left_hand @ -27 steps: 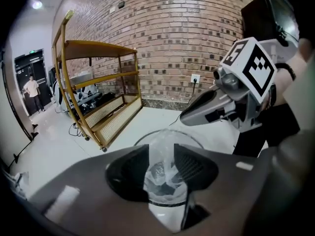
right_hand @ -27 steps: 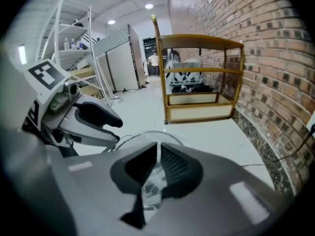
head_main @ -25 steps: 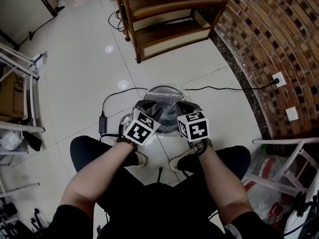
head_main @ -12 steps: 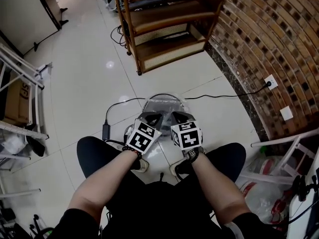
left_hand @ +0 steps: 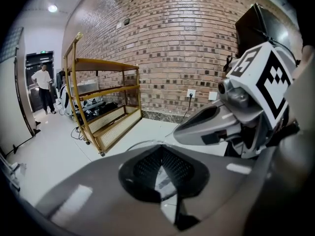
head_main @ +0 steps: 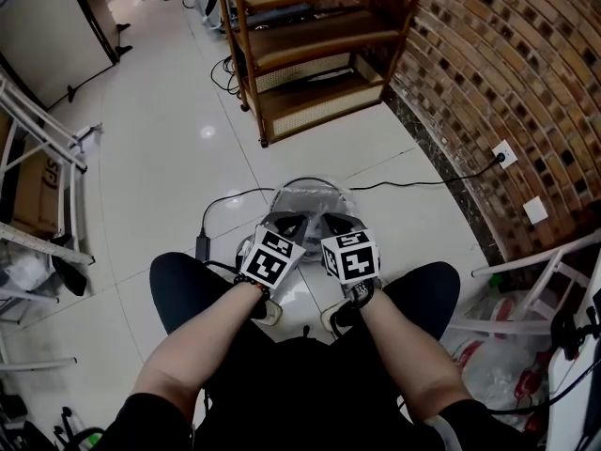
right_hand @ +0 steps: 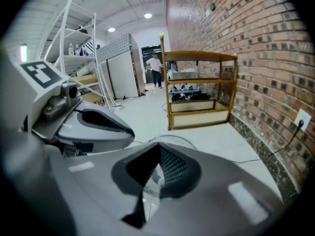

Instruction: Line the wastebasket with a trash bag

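The round wastebasket stands on the floor between the person's feet, with a clear trash bag crumpled over its mouth. Side by side above its near rim are my left gripper and right gripper. In the left gripper view the left gripper is shut, with a sliver of clear bag film pinched between its pads. The right gripper is shut the same way on crinkled film. Each gripper view shows the other gripper alongside and the basket rim just past the jaws.
A wooden shelf unit stands behind the basket, with a brick wall to the right. A black cable and a power adapter lie on the floor. A white rack stands at left, plastic bags at right. A person stands far off.
Both grippers have drawn closer together and back toward the person's knees, rising a little over the basket's near rim.
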Demonstrator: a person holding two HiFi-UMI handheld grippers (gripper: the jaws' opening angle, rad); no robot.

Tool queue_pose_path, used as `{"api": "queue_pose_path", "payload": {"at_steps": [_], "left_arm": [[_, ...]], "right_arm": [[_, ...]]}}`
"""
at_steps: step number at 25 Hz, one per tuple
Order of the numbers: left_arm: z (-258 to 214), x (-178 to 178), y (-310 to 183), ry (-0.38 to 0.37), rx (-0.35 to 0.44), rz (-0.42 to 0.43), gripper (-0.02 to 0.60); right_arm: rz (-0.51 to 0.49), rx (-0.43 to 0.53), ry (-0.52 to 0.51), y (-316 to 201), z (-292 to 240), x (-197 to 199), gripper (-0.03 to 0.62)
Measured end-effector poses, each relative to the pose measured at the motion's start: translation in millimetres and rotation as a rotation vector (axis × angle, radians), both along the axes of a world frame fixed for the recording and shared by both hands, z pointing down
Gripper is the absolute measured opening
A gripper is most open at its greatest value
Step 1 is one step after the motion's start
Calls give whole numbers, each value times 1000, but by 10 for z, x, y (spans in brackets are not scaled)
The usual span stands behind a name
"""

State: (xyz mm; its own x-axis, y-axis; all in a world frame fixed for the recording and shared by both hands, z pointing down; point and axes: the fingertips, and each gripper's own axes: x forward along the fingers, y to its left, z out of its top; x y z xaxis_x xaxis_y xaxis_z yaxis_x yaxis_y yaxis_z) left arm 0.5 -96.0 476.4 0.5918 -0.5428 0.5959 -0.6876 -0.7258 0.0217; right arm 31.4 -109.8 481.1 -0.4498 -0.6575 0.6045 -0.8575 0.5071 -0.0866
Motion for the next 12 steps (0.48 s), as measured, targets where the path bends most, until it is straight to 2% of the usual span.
{"api": "queue_pose_path", "payload": {"at_steps": [12], "left_arm": [[-61,-13,70,-2,21,-4,2]], "right_arm": [[-2,13,3,78,-79,-25,2]]}}
